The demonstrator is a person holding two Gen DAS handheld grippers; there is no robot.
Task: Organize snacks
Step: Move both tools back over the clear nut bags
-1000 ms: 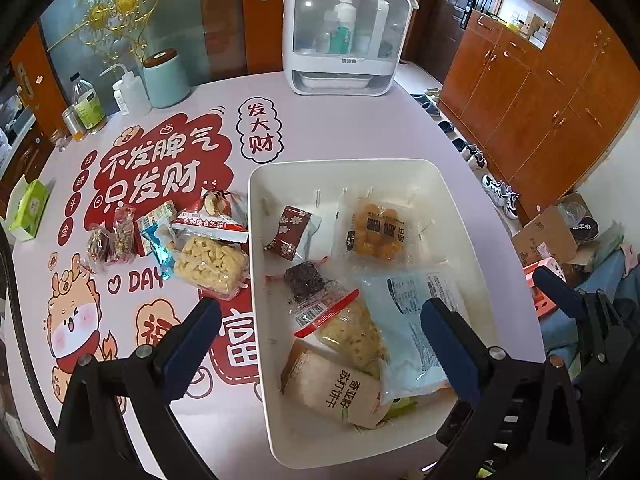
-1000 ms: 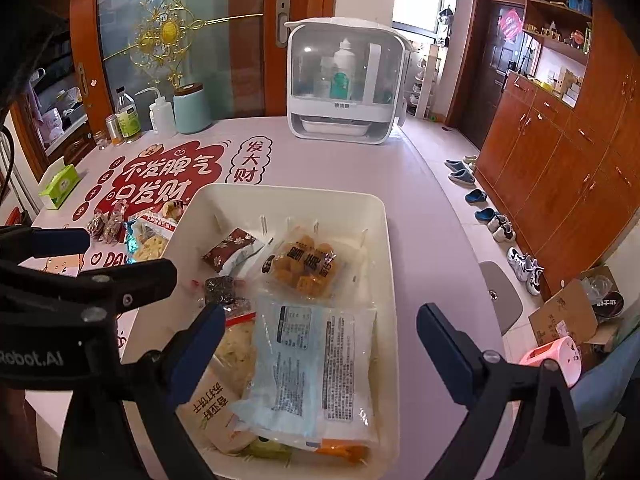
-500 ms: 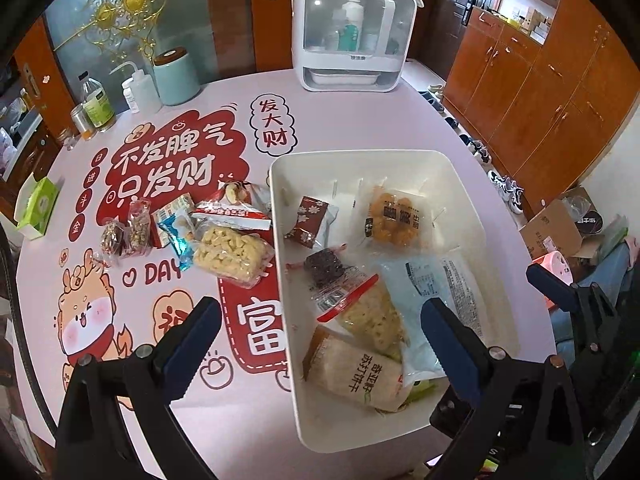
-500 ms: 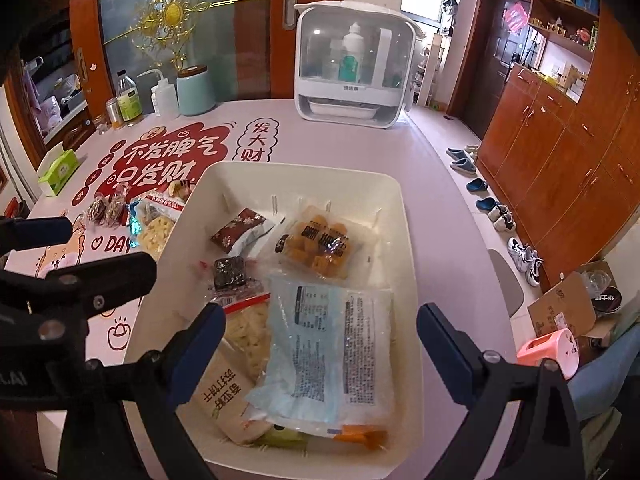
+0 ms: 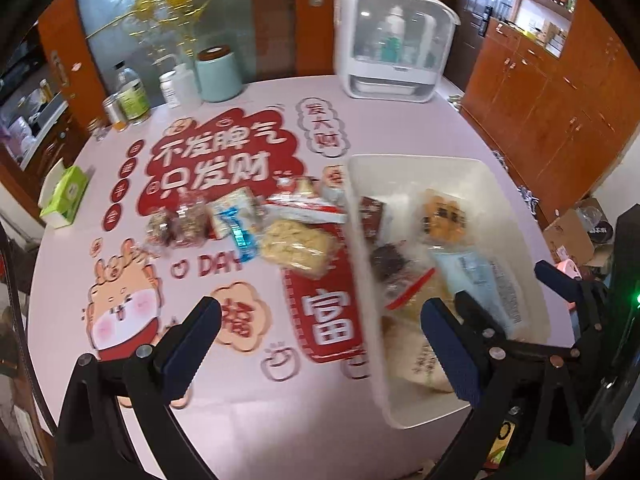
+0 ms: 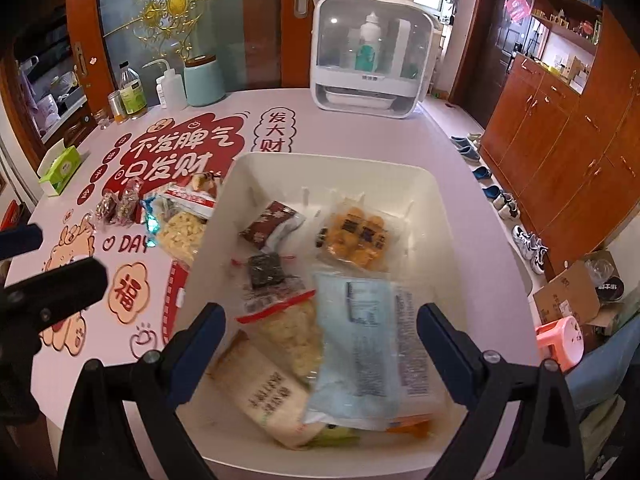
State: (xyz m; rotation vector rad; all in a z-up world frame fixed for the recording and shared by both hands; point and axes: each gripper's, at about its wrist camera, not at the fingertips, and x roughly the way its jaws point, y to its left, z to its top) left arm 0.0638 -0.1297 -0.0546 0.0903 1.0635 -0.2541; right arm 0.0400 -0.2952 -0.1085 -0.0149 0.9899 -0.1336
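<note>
Showing the loose snack packets (image 5: 248,220) that remained on the table (image 5: 400,128), just beside the left wall of the white bin (image 5: 416,168): a clear packet of pale puffed pieces (image 5: 298,246) lay nearest the bin, a blue-and-white wrapper (image 5: 236,226) and a red-and-white packet (image 5: 306,204) lay touching it, and a small bag of dark nuts or dried fruit (image 5: 176,226) lay farthest left. The bin already held several packets, among them a large pale blue bag (image 6: 360,344), a packet of orange cubes (image 6: 358,236), a dark red wrapper (image 6: 268,224), a small dark square packet (image 6: 264,270) and a beige biscuit packet (image 6: 264,392). The step in hand was judged to be the transfer of the remaining loose packets into the bin, roughly half of the snacks being inside. The left hand-held gripper (image 5: 320,344) hovered with its jaws spread wide and empty above the printed mat, the loose packets lying ahead of its fingertips and apart from them; its right finger overlapped the bin's near left wall in that view. The right hand-held gripper (image 6: 320,344) hung over the near half of the bin, likewise spread wide and holding nothing, with the pale blue bag between its fingers in the picture. The next move probably called for the left hand-held gripper to go forward and down onto the puffed-piece packet, pinching it by an edge, since the film looked slippery and crushable. The left view was blurred, so finer packet detail could not be told.
</note>
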